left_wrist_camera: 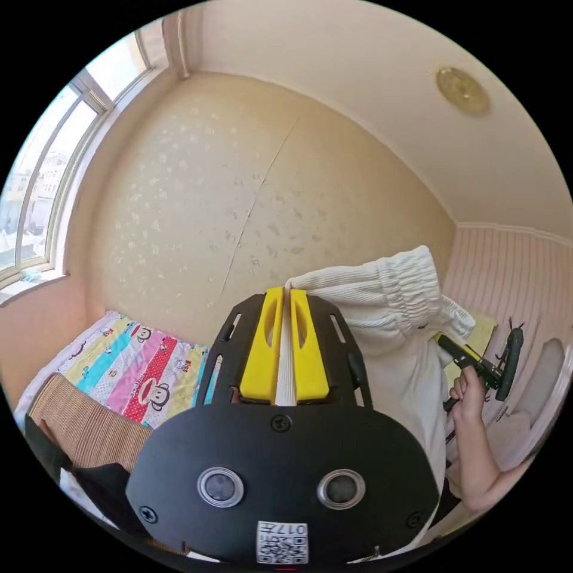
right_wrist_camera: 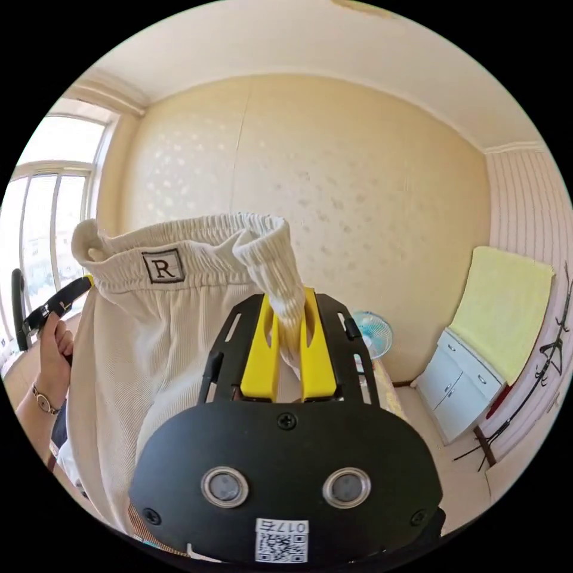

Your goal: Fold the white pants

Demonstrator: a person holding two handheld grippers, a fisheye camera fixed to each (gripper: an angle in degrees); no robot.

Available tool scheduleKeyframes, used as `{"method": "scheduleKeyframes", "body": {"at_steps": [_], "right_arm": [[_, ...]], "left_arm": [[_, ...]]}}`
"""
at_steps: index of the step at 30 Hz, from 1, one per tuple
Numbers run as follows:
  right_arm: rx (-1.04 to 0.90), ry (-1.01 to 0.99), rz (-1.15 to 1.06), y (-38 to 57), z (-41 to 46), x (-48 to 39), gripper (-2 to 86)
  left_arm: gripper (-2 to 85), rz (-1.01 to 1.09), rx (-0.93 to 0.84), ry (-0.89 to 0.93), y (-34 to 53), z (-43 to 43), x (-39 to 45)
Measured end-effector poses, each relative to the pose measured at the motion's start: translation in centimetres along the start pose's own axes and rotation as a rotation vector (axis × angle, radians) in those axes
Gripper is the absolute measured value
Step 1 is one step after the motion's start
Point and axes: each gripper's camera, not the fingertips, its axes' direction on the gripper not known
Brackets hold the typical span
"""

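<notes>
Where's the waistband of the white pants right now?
The waistband is held up in the air in front of the yellow wall, stretched between the two grippers: the right gripper pinches one end, and the left gripper clamps the other.

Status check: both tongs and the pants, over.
Left tongs shut on white pants. Right tongs shut on the waistband. Pants held up, hanging, unfolded. Nothing in the way.

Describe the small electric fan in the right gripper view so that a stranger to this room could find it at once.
Start at the big yellow wall facing the camera and drop to its foot. Just right of the yellow tongs clamped on the white pants stands the fan. Its round pale-blue grille sets it apart from the white cabinet further right.
</notes>
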Motion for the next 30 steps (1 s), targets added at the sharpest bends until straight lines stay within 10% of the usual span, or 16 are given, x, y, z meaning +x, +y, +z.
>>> {"method": "scheduleKeyframes", "body": {"at_steps": [5, 15, 30], "right_arm": [[-0.462, -0.052, -0.025, 6.3, 23.4, 4.4, 6.1], [-1.143, -0.541, -0.136, 39.2, 26.2, 3.4, 6.1], [-1.534, -0.918, 0.299, 42.7, 27.2, -0.5, 4.6]], "left_arm": [[6.2, -0.17, -0.451, -0.152, 6.2, 15.9, -17.7], [7.4, -0.209, -1.1, -0.38, 40.9, 1.9, -45.8], [6.6, 0.128, -1.549, -0.275, 36.7, -4.0, -65.9]]}}
